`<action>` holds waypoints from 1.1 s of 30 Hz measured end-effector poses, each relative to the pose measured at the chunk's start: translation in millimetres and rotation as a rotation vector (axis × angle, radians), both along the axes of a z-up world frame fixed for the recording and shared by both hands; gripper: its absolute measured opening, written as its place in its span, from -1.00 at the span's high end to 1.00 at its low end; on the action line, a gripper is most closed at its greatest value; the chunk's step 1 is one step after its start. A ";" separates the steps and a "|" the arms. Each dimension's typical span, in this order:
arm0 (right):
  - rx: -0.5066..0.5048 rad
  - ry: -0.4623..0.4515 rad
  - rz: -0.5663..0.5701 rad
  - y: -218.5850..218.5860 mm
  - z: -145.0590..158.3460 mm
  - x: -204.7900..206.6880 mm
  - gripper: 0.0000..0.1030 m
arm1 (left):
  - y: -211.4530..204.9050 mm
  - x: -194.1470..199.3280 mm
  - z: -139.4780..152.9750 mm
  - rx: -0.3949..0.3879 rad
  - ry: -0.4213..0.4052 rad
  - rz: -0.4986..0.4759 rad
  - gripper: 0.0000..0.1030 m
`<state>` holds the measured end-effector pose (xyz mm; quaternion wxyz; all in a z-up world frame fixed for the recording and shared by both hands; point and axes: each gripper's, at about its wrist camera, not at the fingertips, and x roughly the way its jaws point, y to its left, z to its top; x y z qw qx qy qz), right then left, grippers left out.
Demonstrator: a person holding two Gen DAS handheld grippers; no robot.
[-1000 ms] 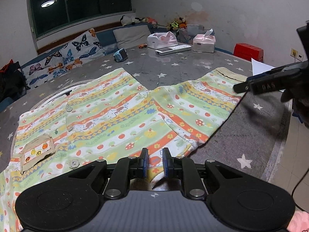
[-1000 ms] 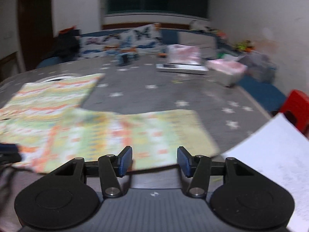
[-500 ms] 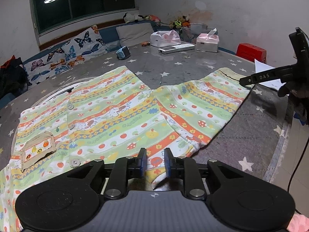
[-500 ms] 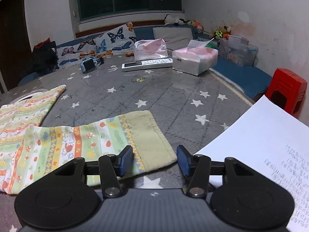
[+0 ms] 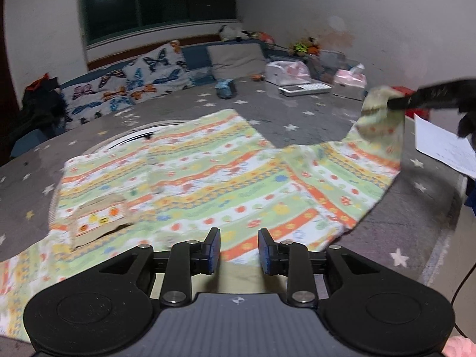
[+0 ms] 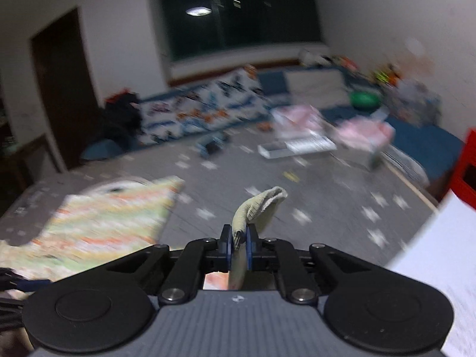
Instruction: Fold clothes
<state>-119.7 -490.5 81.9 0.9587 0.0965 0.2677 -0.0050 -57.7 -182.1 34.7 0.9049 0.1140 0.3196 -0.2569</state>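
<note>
A striped children's pyjama top (image 5: 208, 178) with a small chest pocket (image 5: 101, 217) lies spread on the grey star-patterned table (image 5: 422, 226). My left gripper (image 5: 239, 250) hovers over the top's near hem. Its jaws are opening, and the pads do not press on the cloth. My right gripper (image 6: 239, 242) is shut on the sleeve's beige cuff (image 6: 261, 205). The left wrist view shows the right gripper (image 5: 392, 103) at the right, holding that cuff (image 5: 377, 101) above the table while the sleeve hangs down from it.
A white sheet of paper (image 5: 443, 145) lies at the table's right edge. Two tissue boxes (image 5: 349, 84) and a remote (image 5: 305, 88) sit at the far side. Butterfly cushions (image 5: 134, 89) line the bench behind. A red stool (image 6: 467, 166) stands to the right.
The right gripper's jaws closed on the sleeve cuff and raised it off the table. The left gripper's jaws spread wider, and the hem is no longer pinched between them.
</note>
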 end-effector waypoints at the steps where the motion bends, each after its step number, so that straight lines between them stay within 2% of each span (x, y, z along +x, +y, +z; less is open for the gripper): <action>1: 0.004 -0.022 0.039 11.3 10.9 3.1 0.84 | 5.7 0.7 1.2 -0.007 -0.001 0.014 0.41; 8: -0.008 -0.104 0.276 89.5 56.3 26.0 0.85 | 54.2 0.6 9.1 -0.062 -0.002 0.128 0.41; 11: -0.019 -0.121 0.374 129.1 66.2 37.5 0.85 | 74.9 -1.3 9.8 -0.079 -0.002 0.175 0.39; 13: -0.027 -0.116 0.439 156.5 67.6 46.2 0.85 | 87.2 -2.8 9.7 -0.088 -0.003 0.203 0.30; 18: -0.057 -0.078 0.567 219.0 56.3 64.8 0.85 | 112.1 -6.2 7.7 -0.114 0.003 0.256 0.30; 24: -0.080 0.013 0.684 279.7 23.5 77.6 0.85 | 128.4 -8.6 3.3 -0.134 0.019 0.294 0.30; 28: -0.090 0.060 0.732 303.5 3.2 75.0 0.85 | 131.7 -7.5 0.8 -0.139 0.030 0.308 0.30; 33: -0.087 0.097 0.767 310.4 -10.7 68.1 0.63 | 134.9 -4.7 2.9 -0.140 0.027 0.324 0.30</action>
